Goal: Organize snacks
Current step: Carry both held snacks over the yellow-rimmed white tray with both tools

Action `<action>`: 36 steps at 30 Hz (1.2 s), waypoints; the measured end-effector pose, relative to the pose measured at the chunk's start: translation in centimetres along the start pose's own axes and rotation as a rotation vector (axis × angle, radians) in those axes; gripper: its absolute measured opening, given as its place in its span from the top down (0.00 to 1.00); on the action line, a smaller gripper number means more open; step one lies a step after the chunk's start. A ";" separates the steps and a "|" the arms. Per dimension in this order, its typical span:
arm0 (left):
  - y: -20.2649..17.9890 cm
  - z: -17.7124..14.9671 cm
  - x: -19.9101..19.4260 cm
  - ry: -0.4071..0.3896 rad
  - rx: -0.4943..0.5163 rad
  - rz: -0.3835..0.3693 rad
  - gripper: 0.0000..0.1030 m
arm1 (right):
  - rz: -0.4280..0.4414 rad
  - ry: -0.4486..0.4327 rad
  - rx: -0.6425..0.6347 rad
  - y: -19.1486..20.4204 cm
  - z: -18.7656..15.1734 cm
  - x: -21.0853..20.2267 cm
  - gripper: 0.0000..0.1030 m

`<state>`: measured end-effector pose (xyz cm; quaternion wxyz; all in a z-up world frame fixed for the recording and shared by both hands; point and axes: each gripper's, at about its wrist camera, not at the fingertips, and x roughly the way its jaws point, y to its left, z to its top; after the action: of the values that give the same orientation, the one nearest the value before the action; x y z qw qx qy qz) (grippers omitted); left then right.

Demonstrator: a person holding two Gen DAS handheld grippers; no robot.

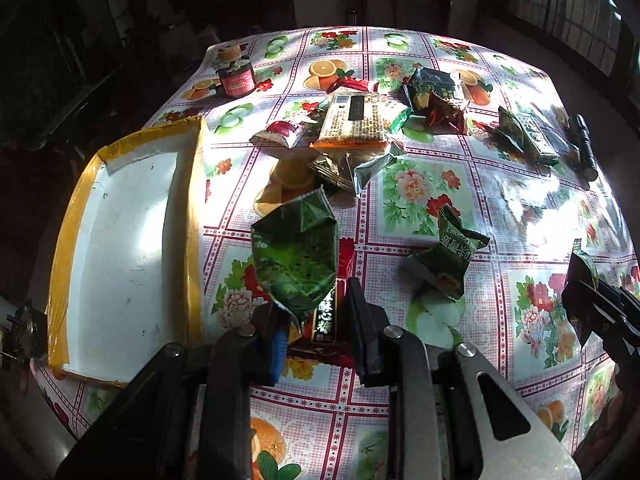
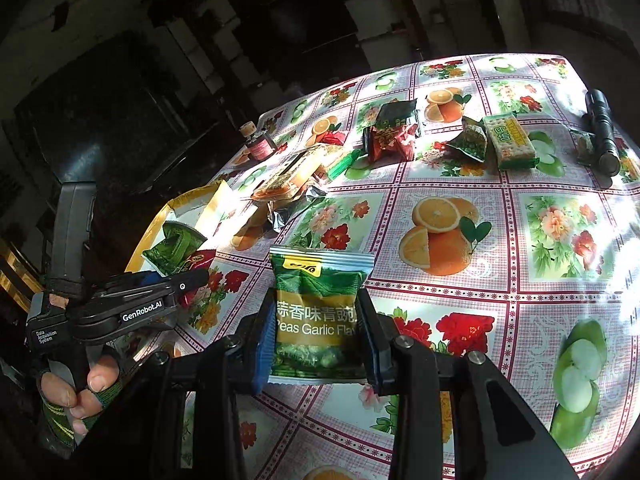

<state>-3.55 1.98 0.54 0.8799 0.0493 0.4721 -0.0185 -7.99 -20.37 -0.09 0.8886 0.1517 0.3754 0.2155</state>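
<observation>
My left gripper [image 1: 316, 312] is shut on two packets, a green snack packet [image 1: 296, 256] and a dark red one [image 1: 328, 320] behind it, held just right of the white tray with yellow tape [image 1: 120, 248]. My right gripper [image 2: 318, 332] is shut on a green garlic pea packet [image 2: 320, 312], held above the table. The left gripper with its packets also shows in the right wrist view [image 2: 176, 280]. Another green pea packet [image 1: 444, 256] lies on the floral tablecloth [image 1: 532, 240]. A pile of snack packets [image 1: 356, 124] lies farther back.
A small red-labelled jar [image 1: 236, 76] stands at the far left of the table. A black flashlight [image 2: 602, 132] lies near the right edge. A green cracker pack [image 2: 512, 142] and a dark red packet [image 2: 390, 142] lie at the back. The table edge drops off on all sides.
</observation>
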 end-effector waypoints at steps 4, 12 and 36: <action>0.3 -0.5 -0.7 -0.014 -0.002 0.012 0.73 | 0.012 0.000 -0.017 1.0 -0.7 -0.1 0.65; 1.5 -1.2 -1.7 -0.032 -0.028 0.022 0.73 | 0.039 0.018 -0.053 3.0 -1.0 0.6 0.65; 6.0 -2.0 -3.2 -0.057 -0.113 0.040 0.73 | 0.104 0.080 -0.127 8.1 -1.3 4.1 0.65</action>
<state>-6.54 8.13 2.50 0.8947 0.0086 0.4459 0.0245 -8.54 -11.25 0.02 0.8682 0.1056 0.3881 0.2905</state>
